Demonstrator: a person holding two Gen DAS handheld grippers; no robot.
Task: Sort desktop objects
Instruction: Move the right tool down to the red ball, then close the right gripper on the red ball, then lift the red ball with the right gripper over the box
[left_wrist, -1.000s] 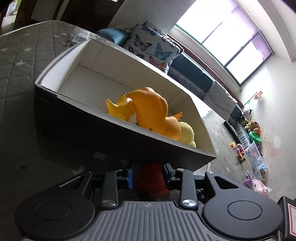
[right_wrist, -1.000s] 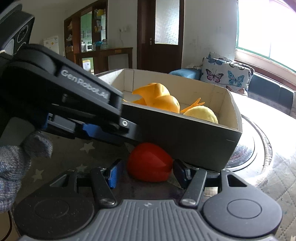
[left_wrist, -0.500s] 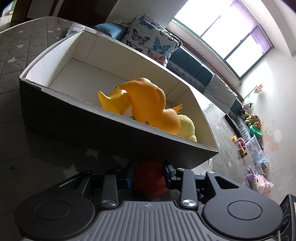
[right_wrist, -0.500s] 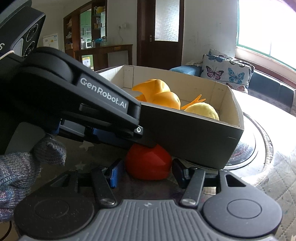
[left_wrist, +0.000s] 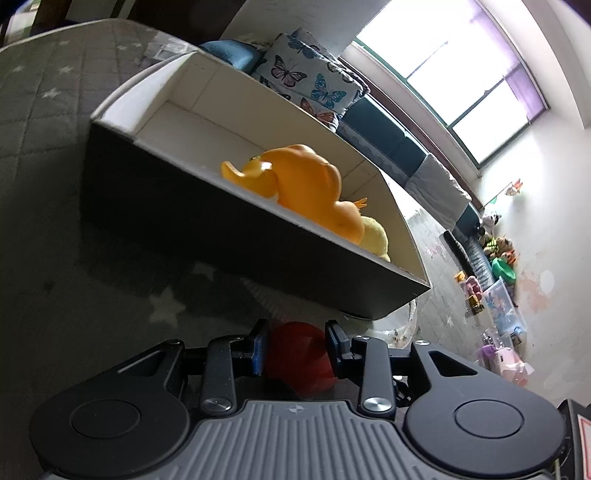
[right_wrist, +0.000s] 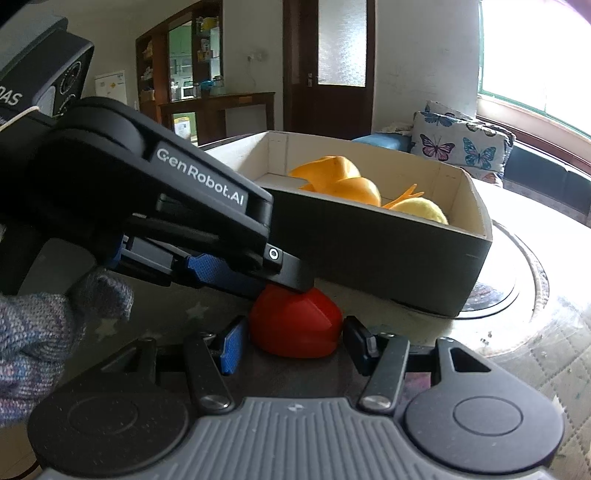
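A: Where is the red toy (right_wrist: 295, 325) sitting right now?

B: On the dark star-patterned mat (left_wrist: 55, 236), just in front of the near wall of the box (right_wrist: 388, 254), with both grippers crowding it. The orange duck (right_wrist: 343, 181) and the yellow ball (right_wrist: 421, 210) are already lying inside the box.

A: What are the jaws doing?

B: The right gripper (right_wrist: 291, 343) is bracketing the toy at middling width; its left blue pad looks to be touching, while a sliver of gap is showing at the right pad, so I am reading it as not yet clamped. The left gripper (left_wrist: 297, 347) is coming in from the left over the toy. Its jaws have just been opening, and the toy is sitting between them with the pads close by.

A: So how should this handover go?

B: I would say one gripper should be taking the grip alone: squeeze squarely on the rounded flanks, let the other back away, then lift clear of the near wall before dropping it beside the duck.
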